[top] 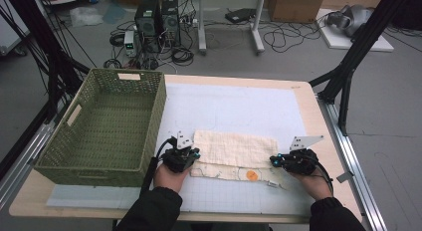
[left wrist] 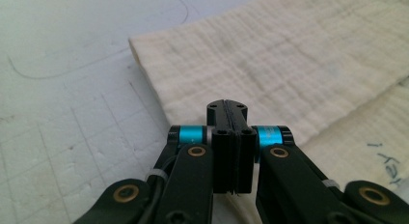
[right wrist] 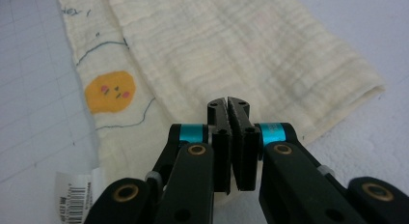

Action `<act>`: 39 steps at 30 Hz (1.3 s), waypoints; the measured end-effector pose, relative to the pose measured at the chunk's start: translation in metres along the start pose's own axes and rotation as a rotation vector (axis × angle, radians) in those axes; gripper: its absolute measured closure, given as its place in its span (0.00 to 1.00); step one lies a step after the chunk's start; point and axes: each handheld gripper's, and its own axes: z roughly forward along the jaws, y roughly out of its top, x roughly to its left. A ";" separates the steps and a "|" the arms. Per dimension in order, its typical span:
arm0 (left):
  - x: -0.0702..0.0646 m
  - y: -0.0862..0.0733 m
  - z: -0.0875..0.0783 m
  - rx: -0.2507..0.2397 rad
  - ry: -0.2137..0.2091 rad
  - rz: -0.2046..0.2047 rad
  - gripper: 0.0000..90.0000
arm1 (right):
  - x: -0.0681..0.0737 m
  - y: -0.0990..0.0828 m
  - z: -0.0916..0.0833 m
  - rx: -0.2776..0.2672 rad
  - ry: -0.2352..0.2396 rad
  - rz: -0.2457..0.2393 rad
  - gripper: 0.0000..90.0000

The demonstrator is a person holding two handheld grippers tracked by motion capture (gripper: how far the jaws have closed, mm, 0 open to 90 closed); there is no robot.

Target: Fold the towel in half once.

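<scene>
Pinching the folded cloth at both short ends, mid-table beside the green basket.
Left gripper and right gripper both look clamped on its edges; I'd guess it's light, floppy muslin, so corners are the best hold.

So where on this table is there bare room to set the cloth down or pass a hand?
The white mat is bare between the folded cloth and the table's far edge, and again along the near edge between the two forearms. The green basket stands empty at the left. It is crowded at the cloth's two ends, where the left gripper and right gripper sit.
</scene>
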 end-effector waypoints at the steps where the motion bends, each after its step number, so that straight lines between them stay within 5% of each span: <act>1: 0.000 0.002 -0.002 -0.011 -0.003 -0.003 0.99 | 0.000 0.001 -0.002 -0.007 -0.003 -0.004 0.98; 8: 0.001 0.011 -0.009 -0.032 -0.008 -0.001 0.99 | -0.001 0.008 -0.013 -0.041 -0.013 0.004 0.98; 15: 0.001 -0.001 0.000 0.032 -0.024 -0.003 0.98 | -0.002 0.001 -0.002 0.031 0.006 0.018 0.97; 22: 0.002 0.004 -0.005 0.000 -0.030 -0.011 0.98 | -0.003 0.003 -0.010 -0.022 0.012 0.029 0.97; 27: 0.000 0.003 -0.003 0.015 -0.030 -0.010 0.98 | -0.005 0.001 -0.007 -0.004 0.023 0.059 0.82; 35: -0.002 -0.001 0.002 0.025 -0.035 -0.016 0.98 | 0.007 0.001 0.006 0.072 0.046 -0.036 0.76; 39: -0.003 0.000 0.003 0.029 -0.041 -0.009 0.98 | 0.007 0.002 0.008 0.079 0.039 -0.056 0.92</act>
